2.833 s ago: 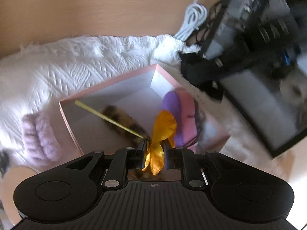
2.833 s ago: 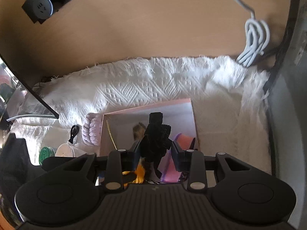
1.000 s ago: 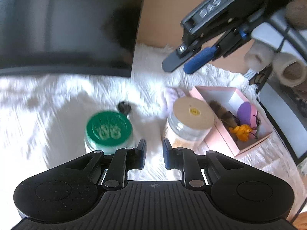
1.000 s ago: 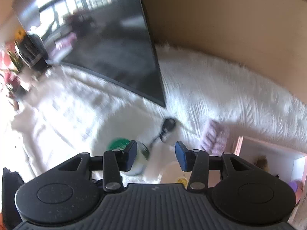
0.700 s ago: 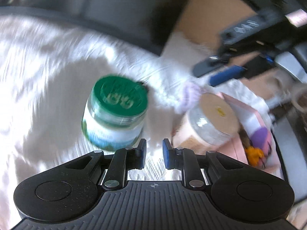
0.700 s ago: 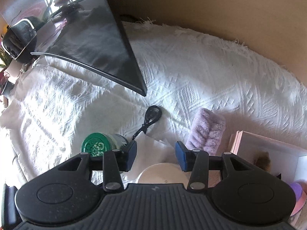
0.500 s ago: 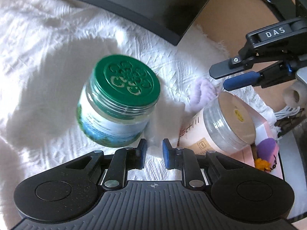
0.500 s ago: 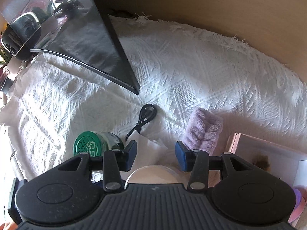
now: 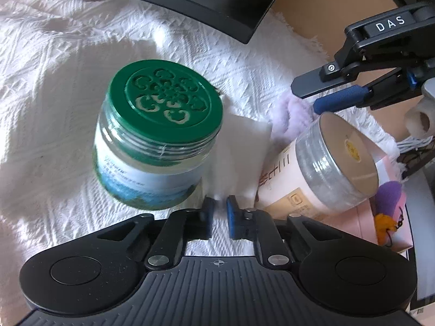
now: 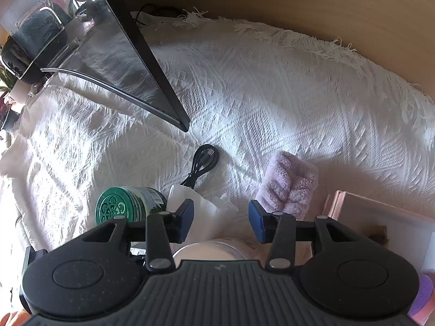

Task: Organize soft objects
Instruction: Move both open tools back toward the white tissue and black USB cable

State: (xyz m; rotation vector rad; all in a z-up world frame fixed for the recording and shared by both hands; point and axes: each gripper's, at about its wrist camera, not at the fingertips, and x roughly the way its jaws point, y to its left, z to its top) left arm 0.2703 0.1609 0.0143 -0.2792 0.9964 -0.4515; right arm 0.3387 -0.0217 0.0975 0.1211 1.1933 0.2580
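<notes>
A home desk corner: curved monitor (image 10: 108,54) over a white knitted throw (image 10: 272,95), jars, charging cable (image 10: 202,163).

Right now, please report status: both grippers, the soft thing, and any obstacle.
Left gripper closing on the white tissue, not yet pinched. Right gripper open, empty. Green-lid jar and pink jar flank the tissue closely.

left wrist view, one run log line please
left tongs: closing on white tissue | right tongs: open, empty | green-lid jar: untouched
</notes>
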